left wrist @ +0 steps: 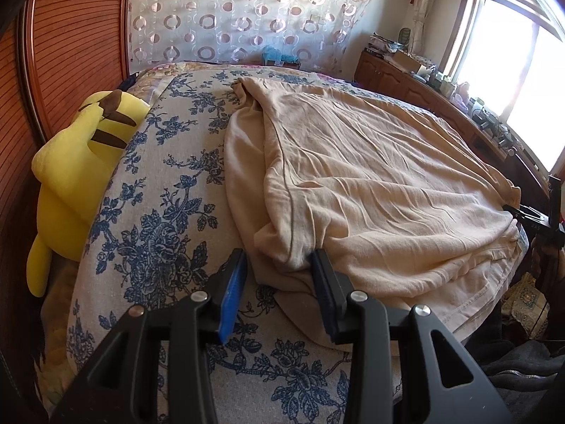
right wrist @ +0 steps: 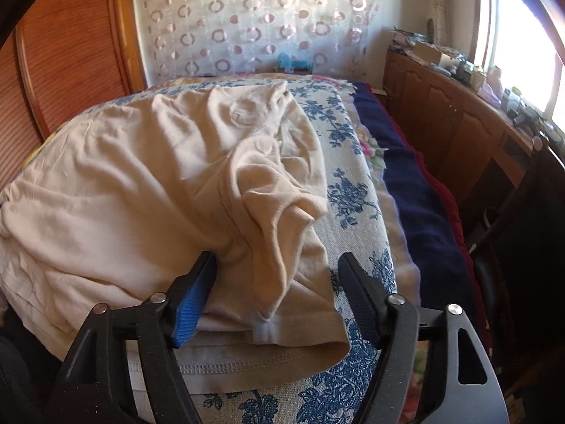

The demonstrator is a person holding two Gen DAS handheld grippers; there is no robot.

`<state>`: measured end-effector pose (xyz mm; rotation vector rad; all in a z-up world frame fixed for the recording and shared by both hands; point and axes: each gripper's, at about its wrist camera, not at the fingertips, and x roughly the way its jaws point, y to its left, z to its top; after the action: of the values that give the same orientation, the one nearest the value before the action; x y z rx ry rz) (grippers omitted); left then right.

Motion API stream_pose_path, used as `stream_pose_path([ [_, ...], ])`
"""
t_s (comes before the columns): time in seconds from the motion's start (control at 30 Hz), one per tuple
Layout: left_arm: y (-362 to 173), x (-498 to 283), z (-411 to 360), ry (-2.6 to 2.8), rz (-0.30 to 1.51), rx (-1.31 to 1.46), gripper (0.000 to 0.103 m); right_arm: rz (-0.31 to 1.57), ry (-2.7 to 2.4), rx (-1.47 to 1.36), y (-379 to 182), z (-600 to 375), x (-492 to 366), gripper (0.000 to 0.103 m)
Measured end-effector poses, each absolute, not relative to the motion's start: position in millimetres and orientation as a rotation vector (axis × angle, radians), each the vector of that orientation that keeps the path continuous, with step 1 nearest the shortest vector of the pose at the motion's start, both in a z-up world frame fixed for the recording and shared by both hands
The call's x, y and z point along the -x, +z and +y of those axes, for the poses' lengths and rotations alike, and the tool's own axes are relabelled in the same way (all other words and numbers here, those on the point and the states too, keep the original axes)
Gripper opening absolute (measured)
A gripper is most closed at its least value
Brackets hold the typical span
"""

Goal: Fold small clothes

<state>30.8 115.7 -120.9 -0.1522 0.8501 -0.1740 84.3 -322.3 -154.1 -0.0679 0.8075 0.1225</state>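
A cream T-shirt lies spread and wrinkled on the blue-flowered bedspread. My left gripper is open, its jaws on either side of the shirt's bunched left corner, low over the bed. In the right wrist view the same shirt lies with a crumpled sleeve at its right side. My right gripper is open wide around that sleeve and hem, nothing pinched. The right gripper also shows in the left wrist view at the shirt's far right edge.
A yellow plush toy lies at the bed's left edge against the wooden headboard. A dark blue blanket runs along the bed's right side. A cluttered wooden cabinet stands under the window. A patterned curtain hangs behind.
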Motion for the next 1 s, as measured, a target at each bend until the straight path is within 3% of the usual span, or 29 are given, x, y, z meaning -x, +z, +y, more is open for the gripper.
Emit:
stream_pose_path([
  [0.8, -121.9, -45.8, 111.0, -0.166, 0.83, 0.164, 0.037, 0.722, 0.104, 0.058, -161.1, -325.2, -74.2, 0.08],
  [0.83, -121.9, -46.1, 110.6, -0.177, 0.829, 0.167, 0.033, 0.723, 0.105, 0.058, -161.3, -325.1, -74.2, 0.08],
  [0.9, -122.3, -49.0, 111.1, -0.218, 0.832, 0.203, 0.01, 0.727, 0.108, 0.059, -161.1, -325.3, -74.6, 0.08],
  [1.0, -115.1, -52.7, 103.8, -0.254, 0.818, 0.217, 0.003, 0.734, 0.113, 0.06, -159.5, -326.6, -75.8, 0.08],
])
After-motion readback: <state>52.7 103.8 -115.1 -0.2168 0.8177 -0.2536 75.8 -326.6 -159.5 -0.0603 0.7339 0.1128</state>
